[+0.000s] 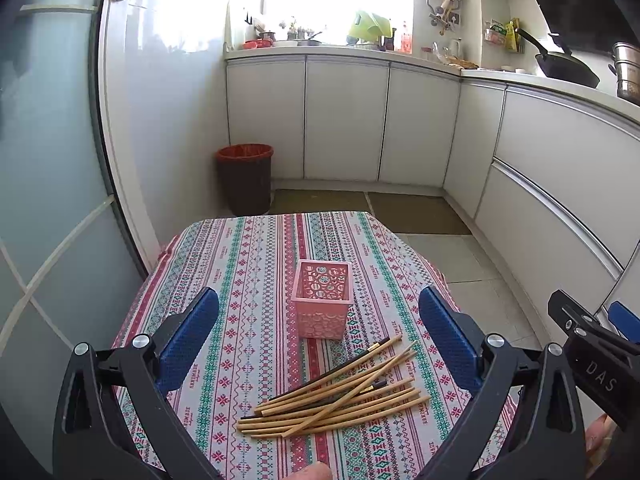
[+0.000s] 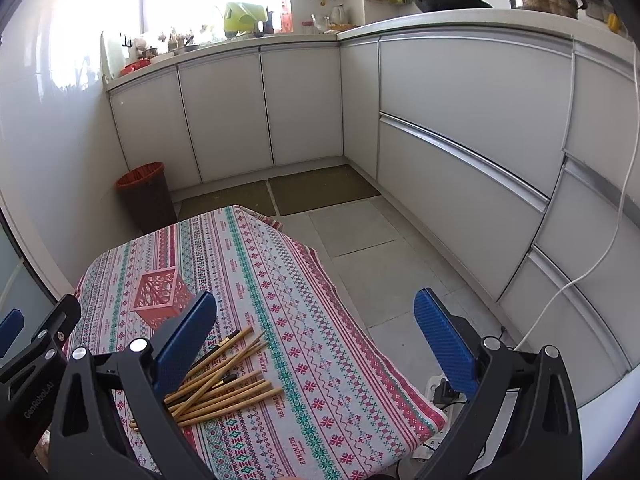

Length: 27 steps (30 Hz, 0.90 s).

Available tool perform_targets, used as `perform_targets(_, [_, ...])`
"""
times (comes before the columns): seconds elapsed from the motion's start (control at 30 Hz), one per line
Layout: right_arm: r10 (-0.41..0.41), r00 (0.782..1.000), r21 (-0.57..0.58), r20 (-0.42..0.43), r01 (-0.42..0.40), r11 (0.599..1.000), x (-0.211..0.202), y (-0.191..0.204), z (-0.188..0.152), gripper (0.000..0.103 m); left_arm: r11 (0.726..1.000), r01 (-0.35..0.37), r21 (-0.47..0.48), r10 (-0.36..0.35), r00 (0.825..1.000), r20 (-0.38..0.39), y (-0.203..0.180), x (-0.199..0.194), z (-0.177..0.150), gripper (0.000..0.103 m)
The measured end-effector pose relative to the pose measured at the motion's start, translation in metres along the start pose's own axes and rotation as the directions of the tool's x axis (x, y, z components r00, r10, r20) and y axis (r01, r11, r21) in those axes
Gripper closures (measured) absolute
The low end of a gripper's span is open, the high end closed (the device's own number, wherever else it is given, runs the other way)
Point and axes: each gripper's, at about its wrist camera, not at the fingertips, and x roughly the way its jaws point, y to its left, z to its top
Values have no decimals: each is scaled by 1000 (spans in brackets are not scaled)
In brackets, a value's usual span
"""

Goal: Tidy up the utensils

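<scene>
Small table (image 1: pixel 256 264) under patterned cloth, chopsticks (image 1: pixel 336 396) heaped beside pink holder (image 1: pixel 322 300); white cabinets (image 1: pixel 344 120), bin (image 1: pixel 245 178) behind; left gripper (image 1: pixel 318 322), right gripper (image 2: pixel 316 324) both spread wide, empty.

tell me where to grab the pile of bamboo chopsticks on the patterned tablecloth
Judging by the pose, grip the pile of bamboo chopsticks at the fanned far-right ends, coming from above with the open left gripper. There the tips spread apart, so single sticks separate, whereas the near-left ends bunch together flat on the cloth.

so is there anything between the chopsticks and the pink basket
Nothing: only bare tablecloth lies between the chopsticks and the basket, a short strip. The left wrist view shows it best.
</scene>
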Motion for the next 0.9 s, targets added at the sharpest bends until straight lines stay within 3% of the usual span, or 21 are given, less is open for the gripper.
perform_targets(0.9, [4, 1000, 0, -16, -4, 1000, 4, 2, -1, 7, 1000, -12, 9, 12, 1000, -20, -3, 8, -4, 7])
